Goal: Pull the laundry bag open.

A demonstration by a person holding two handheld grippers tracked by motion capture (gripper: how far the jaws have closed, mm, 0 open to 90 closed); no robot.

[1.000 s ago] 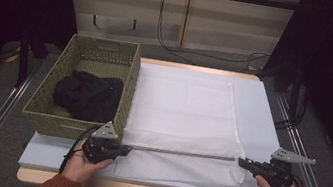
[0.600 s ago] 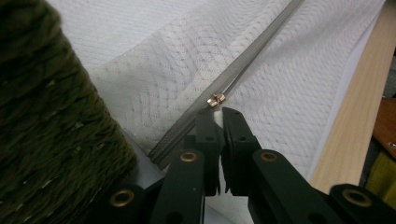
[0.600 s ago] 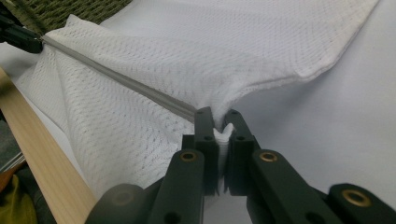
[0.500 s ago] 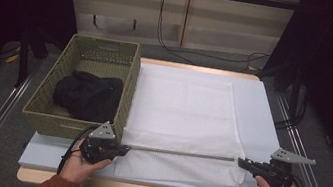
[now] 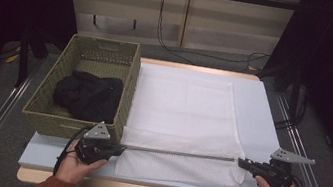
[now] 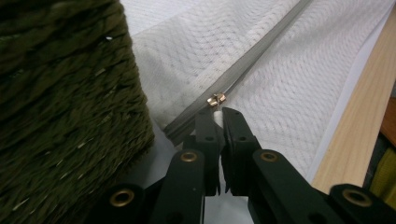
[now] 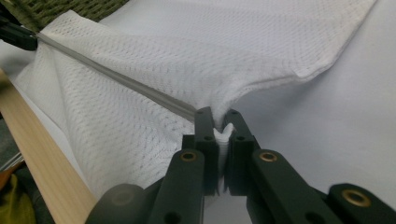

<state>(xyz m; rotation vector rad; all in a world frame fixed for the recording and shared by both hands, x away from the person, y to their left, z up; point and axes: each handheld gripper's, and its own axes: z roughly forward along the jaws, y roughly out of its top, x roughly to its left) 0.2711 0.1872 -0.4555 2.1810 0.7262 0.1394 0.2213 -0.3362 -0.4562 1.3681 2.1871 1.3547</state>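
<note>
My left gripper [image 6: 218, 116] pinches the zipper pull [image 6: 215, 99] beside the basket [image 5: 46, 105]; my right gripper [image 7: 218, 122] clamps the mesh bag [image 5: 180, 121] corner, bag flat on table. Risk: tugging unevenly, pull slips or mesh jams in the zipper.

White mesh laundry bag [image 5: 184, 127] — flat on the table, grey zipper [image 5: 180, 153] closed along its near edge.

Basket [image 5: 48, 105]: on the table [image 5: 262, 114], left of the mesh bag [image 5: 183, 121].
Garment [image 5: 88, 95]: in the basket.
Zipper [image 5: 180, 153]: along the bag's near part.
</note>
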